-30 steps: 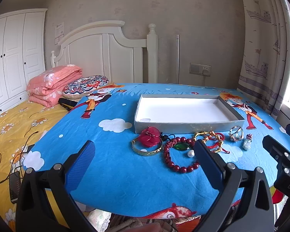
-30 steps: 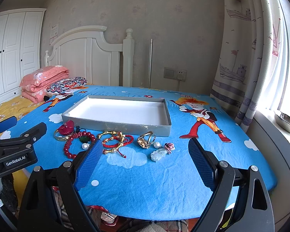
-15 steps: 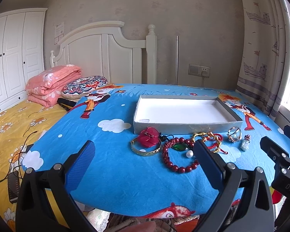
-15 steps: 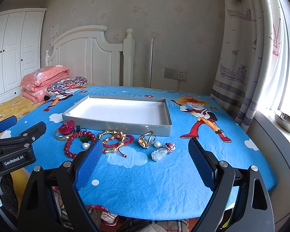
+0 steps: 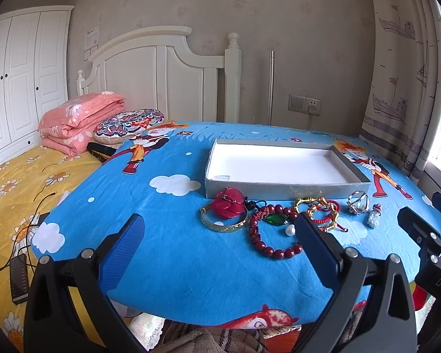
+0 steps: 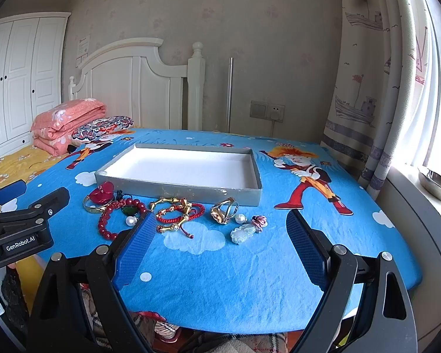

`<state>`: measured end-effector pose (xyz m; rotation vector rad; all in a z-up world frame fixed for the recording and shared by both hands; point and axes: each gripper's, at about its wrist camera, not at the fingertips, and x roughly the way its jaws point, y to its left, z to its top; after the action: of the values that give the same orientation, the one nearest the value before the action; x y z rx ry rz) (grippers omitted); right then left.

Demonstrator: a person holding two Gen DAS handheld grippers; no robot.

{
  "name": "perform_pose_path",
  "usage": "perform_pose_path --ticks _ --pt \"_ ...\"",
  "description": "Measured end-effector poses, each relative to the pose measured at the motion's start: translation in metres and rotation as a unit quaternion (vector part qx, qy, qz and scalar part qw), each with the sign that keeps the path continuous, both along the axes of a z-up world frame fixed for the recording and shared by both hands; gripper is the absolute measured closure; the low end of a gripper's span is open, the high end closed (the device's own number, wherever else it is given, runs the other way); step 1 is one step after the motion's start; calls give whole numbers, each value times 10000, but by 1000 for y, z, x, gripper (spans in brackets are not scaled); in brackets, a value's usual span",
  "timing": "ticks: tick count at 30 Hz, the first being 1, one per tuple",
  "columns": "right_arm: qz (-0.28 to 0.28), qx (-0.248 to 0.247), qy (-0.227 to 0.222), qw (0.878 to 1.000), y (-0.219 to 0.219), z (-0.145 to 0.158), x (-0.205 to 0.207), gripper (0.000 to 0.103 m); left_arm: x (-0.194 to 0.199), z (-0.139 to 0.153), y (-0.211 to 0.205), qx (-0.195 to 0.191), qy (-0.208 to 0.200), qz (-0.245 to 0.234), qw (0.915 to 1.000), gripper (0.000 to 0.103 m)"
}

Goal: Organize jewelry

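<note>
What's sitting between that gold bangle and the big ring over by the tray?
In the right wrist view, between the gold bangle and the ring lie a dark red bead bracelet, a pearl and a red-and-gold cord bracelet.

Far ahead-left, a folded pink quilt (image 5: 80, 119) beside a patterned cushion (image 5: 129, 121); white wardrobe (image 5: 20, 79) further left, ship-print curtain (image 6: 364, 88) to the right
</note>
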<state>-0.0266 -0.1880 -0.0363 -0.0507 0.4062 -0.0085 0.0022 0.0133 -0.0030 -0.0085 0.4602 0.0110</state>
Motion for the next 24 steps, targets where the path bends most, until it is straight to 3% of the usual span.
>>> perform_pose_path --ticks 5,10,24 --pt "-29 54 38 10000 3 -5 1 18 3 -2 -1 81 72 94 9999 4" --pt "-71 122 39 9999 -10 -3 2 18 5 0 14 -146 -3 272 9995 4" --pt "-282 236 265 9990 -39 -19 37 19 66 -24 13 213 499 -137 9984 4"
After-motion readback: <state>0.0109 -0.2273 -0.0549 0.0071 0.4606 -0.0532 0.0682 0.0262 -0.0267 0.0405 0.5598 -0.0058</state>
